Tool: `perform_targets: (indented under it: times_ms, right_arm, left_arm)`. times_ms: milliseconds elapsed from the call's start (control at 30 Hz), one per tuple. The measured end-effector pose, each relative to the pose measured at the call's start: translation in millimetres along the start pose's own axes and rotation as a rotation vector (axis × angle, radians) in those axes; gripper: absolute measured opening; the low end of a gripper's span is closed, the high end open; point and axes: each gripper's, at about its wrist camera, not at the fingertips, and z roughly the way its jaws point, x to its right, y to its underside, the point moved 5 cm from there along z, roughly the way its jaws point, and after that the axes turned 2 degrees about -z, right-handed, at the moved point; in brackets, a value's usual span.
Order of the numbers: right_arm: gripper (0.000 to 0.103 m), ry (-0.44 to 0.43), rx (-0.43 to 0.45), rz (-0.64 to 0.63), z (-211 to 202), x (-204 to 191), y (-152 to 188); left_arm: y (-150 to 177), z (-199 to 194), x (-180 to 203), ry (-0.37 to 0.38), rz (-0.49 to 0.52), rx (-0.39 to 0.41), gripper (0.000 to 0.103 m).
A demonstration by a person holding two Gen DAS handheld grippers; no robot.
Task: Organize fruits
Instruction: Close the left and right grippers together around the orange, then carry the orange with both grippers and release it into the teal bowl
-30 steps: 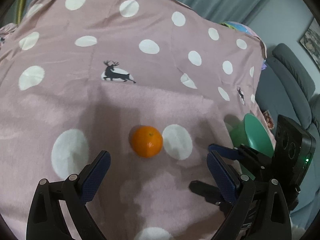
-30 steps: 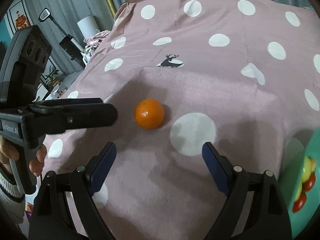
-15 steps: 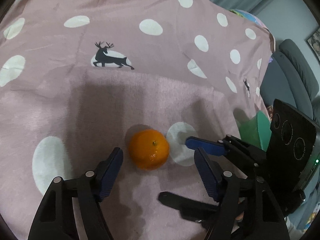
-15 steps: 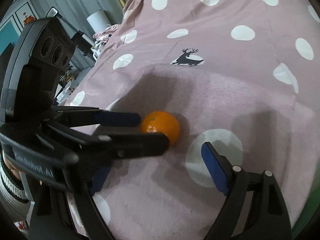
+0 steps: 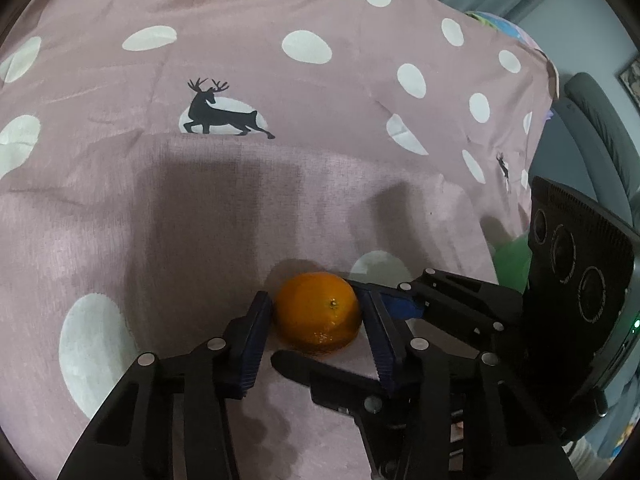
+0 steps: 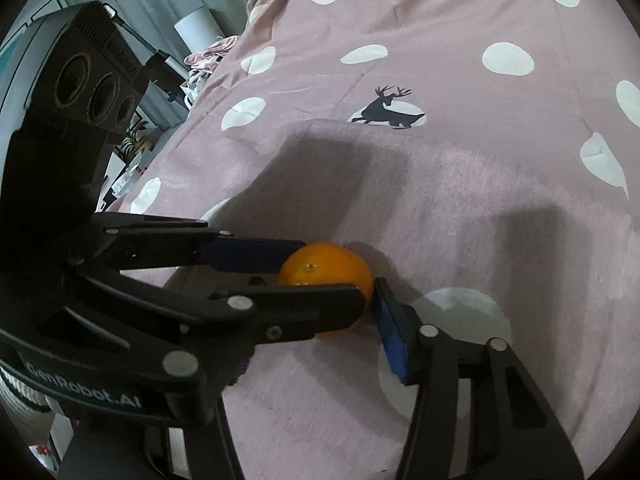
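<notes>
An orange [image 5: 318, 312] lies on the pink polka-dot cloth [image 5: 224, 216]. My left gripper [image 5: 318, 332] is shut on the orange, a blue pad against each side. In the right wrist view the orange [image 6: 332, 266] sits between the left gripper's two fingers [image 6: 248, 256]. My right gripper [image 6: 312, 336] reaches in from the right, its jaws wide apart around the left gripper and the orange; its right pad [image 6: 394, 340] is close by the orange, its left finger is hidden behind the left gripper. It also shows in the left wrist view [image 5: 400, 306].
A green bowl [image 5: 510, 258] peeks out at the cloth's right edge, behind the right gripper's body. A grey sofa [image 5: 600, 128] stands beyond it. Clutter and a white lamp [image 6: 196, 28] stand off the cloth's left side.
My left gripper moved forward and closed its jaws onto the orange. My right gripper moved in closer to the orange.
</notes>
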Motion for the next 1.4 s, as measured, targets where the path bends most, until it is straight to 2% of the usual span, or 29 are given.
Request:
perform_targets:
  times_ms: [100, 300, 600, 1067, 1400]
  right_arm:
    - [0.047, 0.011, -0.001, -0.002, 0, 1, 1]
    - [0.047, 0.027, 0.004, 0.002, -4, -1, 3]
    - [0.047, 0.052, 0.066, -0.031, -44, -18, 13]
    - [0.048, 0.088, 0.108, -0.022, -107, -45, 79]
    - [0.048, 0.108, 0.136, -0.012, -136, -57, 108]
  left_arm:
    - [0, 1, 0, -0.001, 0.005, 0.004, 0.048]
    - [1, 1, 5, 0.01, 0.011, 0.008, 0.047]
    - [19, -32, 37, 0.04, 0.069, 0.079, 0.047]
    - [85, -57, 94, 0.064, 0.138, 0.098, 0.047]
    - [117, -70, 124, 0.071, 0.174, 0.105, 0.047]
